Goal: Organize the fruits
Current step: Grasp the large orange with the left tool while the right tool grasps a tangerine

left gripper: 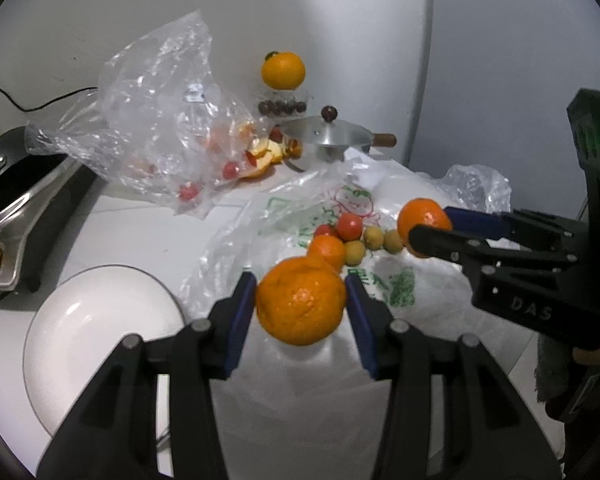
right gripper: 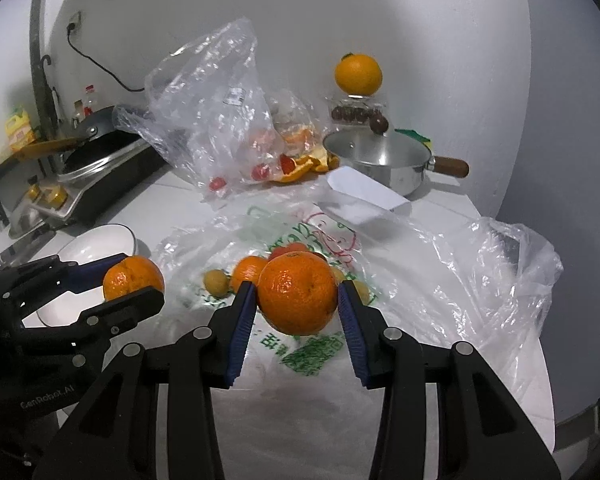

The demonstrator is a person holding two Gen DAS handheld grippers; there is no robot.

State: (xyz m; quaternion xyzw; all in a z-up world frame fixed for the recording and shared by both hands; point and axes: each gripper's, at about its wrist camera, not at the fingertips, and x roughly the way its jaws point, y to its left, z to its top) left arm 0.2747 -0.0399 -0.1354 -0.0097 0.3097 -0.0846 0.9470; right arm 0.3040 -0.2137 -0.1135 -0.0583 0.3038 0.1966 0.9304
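A bare stretch of white counter (left gripper: pixel 140 232) is being left open between the white plate (left gripper: pixel 100 336) and the printed plastic bag (right gripper: pixel 400 280). The back is being crowded by a crumpled clear bag (left gripper: pixel 156 120), a lidded steel pot (left gripper: pixel 332 136) and a stacked orange (left gripper: pixel 283 70). The left edge is being blocked by the stove (left gripper: pixel 28 208). Loose fruits (left gripper: pixel 356 236) are being spread across the printed bag's middle.

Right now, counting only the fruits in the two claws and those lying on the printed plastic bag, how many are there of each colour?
oranges: 3 (two held, one lying on the bag)
red tomatoes: 2 (one partly hidden behind the lying orange)
small yellow fruits: 3
Total: 8
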